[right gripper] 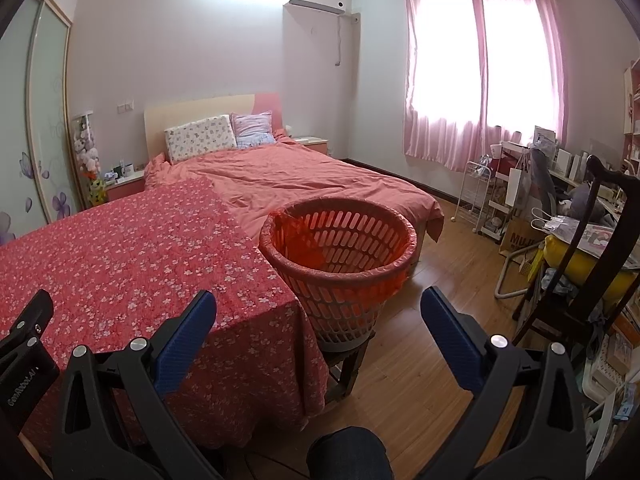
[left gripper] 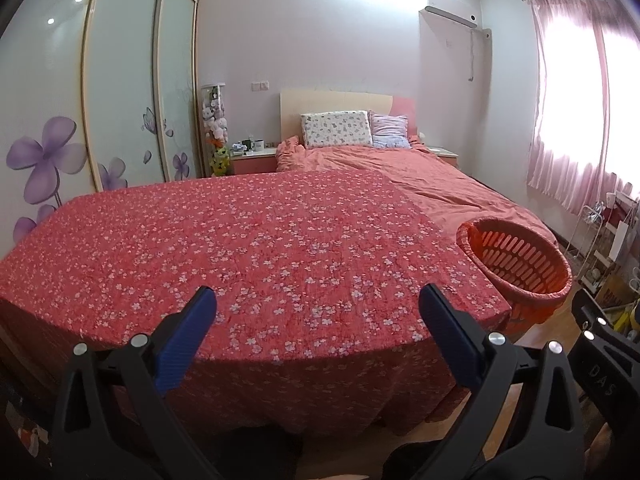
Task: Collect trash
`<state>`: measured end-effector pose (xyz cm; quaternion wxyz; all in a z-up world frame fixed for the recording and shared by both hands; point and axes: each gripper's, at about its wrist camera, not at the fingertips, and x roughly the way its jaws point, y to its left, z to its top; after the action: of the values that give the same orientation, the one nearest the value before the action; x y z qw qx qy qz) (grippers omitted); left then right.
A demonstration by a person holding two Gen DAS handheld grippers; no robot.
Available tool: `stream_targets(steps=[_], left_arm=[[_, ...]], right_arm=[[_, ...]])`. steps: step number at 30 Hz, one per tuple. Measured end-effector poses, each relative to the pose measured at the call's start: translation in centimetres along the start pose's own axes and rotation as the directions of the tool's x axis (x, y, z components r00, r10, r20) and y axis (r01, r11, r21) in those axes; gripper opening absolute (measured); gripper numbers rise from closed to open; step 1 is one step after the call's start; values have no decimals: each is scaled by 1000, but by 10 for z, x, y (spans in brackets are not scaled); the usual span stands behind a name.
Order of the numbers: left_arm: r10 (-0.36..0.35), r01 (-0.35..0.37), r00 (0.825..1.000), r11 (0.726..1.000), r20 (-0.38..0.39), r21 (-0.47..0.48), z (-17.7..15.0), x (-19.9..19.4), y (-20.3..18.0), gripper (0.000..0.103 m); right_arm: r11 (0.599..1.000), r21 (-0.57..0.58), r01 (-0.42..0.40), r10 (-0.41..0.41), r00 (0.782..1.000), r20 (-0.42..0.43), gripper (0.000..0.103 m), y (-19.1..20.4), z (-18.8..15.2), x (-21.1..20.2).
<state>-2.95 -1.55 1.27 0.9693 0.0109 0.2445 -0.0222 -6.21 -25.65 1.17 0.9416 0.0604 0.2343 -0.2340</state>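
An orange slotted basket (right gripper: 340, 256) lined with an orange bag stands on a small dark stool at the right corner of a table under a red floral cloth (right gripper: 120, 264). It also shows in the left wrist view (left gripper: 516, 260) at the right. My left gripper (left gripper: 318, 300) is open and empty above the near edge of the cloth (left gripper: 260, 248). My right gripper (right gripper: 318, 304) is open and empty, just in front of the basket. No trash shows on the cloth.
A bed (right gripper: 312, 184) with a salmon quilt lies behind the table. A wardrobe (left gripper: 120, 92) fills the left wall. A dark wooden chair (right gripper: 592, 264), a cluttered desk and a white rack (right gripper: 476, 196) stand at the right on wood floor (right gripper: 424, 344).
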Motion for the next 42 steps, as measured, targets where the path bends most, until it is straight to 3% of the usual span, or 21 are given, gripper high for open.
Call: stream_targets(steps=[42], left_arm=[[-12, 12, 1000, 1000, -18, 12, -2, 1, -5, 99]], right_arm=[[1000, 3, 0, 0, 1000, 3, 101, -1, 1, -1]])
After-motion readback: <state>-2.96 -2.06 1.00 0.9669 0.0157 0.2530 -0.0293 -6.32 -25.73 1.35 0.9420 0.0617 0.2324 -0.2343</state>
